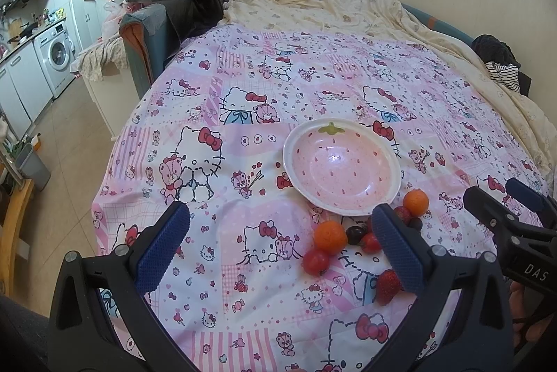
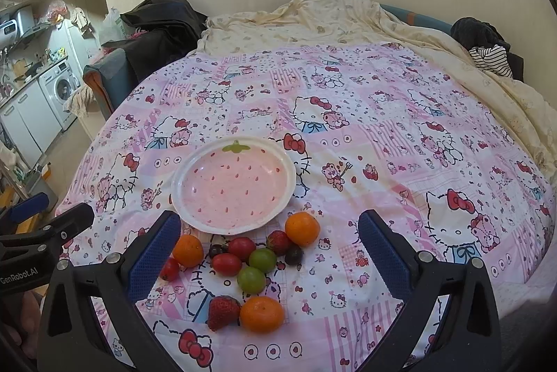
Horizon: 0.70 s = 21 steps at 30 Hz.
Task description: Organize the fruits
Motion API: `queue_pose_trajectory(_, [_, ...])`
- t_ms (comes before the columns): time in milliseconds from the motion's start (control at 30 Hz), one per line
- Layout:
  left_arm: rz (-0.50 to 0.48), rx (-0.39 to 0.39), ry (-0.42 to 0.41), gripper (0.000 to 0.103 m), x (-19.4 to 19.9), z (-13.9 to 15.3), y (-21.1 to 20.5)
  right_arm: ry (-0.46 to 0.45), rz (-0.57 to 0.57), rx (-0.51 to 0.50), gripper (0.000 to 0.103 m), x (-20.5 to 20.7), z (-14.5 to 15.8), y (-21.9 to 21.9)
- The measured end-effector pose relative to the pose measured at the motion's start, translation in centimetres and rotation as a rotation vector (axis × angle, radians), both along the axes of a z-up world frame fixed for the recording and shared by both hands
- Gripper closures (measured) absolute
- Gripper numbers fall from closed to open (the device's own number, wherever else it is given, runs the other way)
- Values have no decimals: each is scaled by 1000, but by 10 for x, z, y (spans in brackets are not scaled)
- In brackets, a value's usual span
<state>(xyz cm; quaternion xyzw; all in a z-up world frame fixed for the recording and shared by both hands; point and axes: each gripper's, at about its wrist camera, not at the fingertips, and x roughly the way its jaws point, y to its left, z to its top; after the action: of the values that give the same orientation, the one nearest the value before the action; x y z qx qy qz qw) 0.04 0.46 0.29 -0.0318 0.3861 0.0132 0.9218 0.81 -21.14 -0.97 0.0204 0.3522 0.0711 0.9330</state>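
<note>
Right wrist view: your right gripper [image 2: 271, 246] hangs spread wide above the fruit, holding nothing. The landmark is the strawberry-pattern plate [image 2: 195, 215], which lies on the pink cartoon-cat bedspread [image 2: 383, 135] with nothing in it. All fruit lies on the cloth on the near side of the plate. One orange [image 2: 302, 228] lies just off the plate's near-right rim, another orange [image 2: 188, 250] off its near-left rim. Between them, near the rim, lie a strawberry [image 2: 278, 242], red tomatoes [image 2: 241, 248], two dark grapes [image 2: 294, 254] and two green fruits [image 2: 262, 260]. Farther from the plate, a second strawberry [image 2: 223, 312] touches a third orange [image 2: 261, 314]. In the left wrist view, your left gripper [image 1: 278, 243] is also spread, holding nothing, left of the plate's near rim.
</note>
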Motion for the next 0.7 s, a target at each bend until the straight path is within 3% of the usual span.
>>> queue_pose_trajectory(700, [-1, -1, -1, 0, 0, 0, 0, 4, -1, 0, 0, 1, -4, -2])
